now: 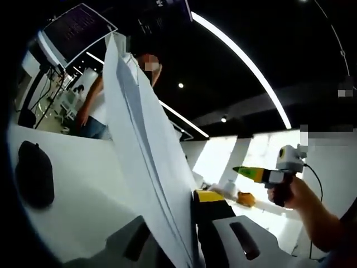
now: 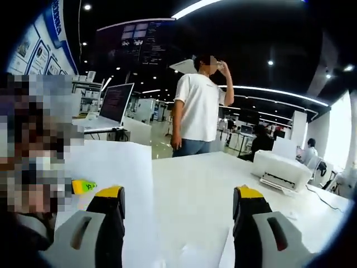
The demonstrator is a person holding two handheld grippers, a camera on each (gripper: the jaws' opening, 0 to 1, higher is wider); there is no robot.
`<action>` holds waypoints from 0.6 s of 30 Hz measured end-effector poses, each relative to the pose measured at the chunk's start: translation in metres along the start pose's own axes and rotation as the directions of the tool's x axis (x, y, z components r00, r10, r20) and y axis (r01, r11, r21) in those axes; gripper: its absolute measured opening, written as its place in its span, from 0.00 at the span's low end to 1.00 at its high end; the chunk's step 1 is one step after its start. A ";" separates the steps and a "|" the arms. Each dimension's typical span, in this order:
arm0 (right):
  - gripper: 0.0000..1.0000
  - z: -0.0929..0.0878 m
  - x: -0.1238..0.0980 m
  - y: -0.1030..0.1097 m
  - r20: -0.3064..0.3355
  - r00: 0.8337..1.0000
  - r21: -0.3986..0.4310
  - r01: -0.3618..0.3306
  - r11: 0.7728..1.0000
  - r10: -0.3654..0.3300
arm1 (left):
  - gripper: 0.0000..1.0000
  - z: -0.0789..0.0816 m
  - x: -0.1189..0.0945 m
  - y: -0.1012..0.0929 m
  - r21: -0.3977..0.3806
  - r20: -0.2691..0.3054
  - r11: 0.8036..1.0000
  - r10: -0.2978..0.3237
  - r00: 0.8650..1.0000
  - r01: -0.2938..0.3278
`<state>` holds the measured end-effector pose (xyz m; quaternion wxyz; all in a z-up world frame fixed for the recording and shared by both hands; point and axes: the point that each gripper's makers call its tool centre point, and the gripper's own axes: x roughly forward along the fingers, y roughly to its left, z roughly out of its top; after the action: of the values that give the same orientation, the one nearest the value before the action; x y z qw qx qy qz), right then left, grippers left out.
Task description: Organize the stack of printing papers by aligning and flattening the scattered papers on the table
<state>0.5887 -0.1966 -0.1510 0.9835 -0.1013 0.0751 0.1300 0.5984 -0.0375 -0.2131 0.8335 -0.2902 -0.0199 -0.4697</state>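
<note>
Paper stack (image 1: 146, 167) stands on edge between my left gripper's (image 1: 184, 234) jaws in the left gripper view — clamped near its lower edge, the sheets fan up toward 11 o'clock, white and slightly splayed. That view also shows my right gripper (image 1: 262, 174) out at 3 o'clock, held in my hand (image 1: 287, 192), its green and yellow tips pointing toward the stack but well apart from it. 1 dark mouse-like object (image 1: 34, 174) lies on the white table (image 1: 78, 184) at 9 o'clock.

The right gripper view shows what the other cannot: my right gripper (image 2: 178, 206) with jaws spread wide, nothing between them, over the table (image 2: 206, 178). The stack (image 2: 109, 167) appears here as a broad white face at 9 o'clock, with my left gripper's green-yellow tip (image 2: 83, 186) beside it. 1 white printer (image 2: 281, 170) sits at 3 o'clock, 1 open laptop (image 2: 114, 106) at 10 o'clock, and 1 person in a white shirt (image 2: 198, 109) stands behind the table at 12 o'clock.
</note>
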 end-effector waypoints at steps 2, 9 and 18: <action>0.75 -0.004 -0.004 -0.003 -0.005 1.000 0.001 0.006 1.000 -0.006 | 0.08 0.000 0.000 0.000 0.002 -0.002 1.000 0.001 1.000 -0.001; 0.75 -0.013 -0.020 -0.018 -0.002 1.000 0.029 0.031 0.999 -0.031 | 0.08 -0.001 0.000 0.000 0.004 -0.005 1.000 -0.001 1.000 0.001; 0.75 -0.036 -0.047 -0.035 -0.033 0.996 0.058 0.088 0.994 -0.086 | 0.08 -0.002 0.000 0.000 0.006 -0.008 1.000 0.001 1.000 -0.001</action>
<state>0.5491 -0.2489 -0.1715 0.9895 -0.0772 0.0896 0.0830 0.5986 -0.0385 -0.2145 0.8346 -0.2861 -0.0177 -0.4703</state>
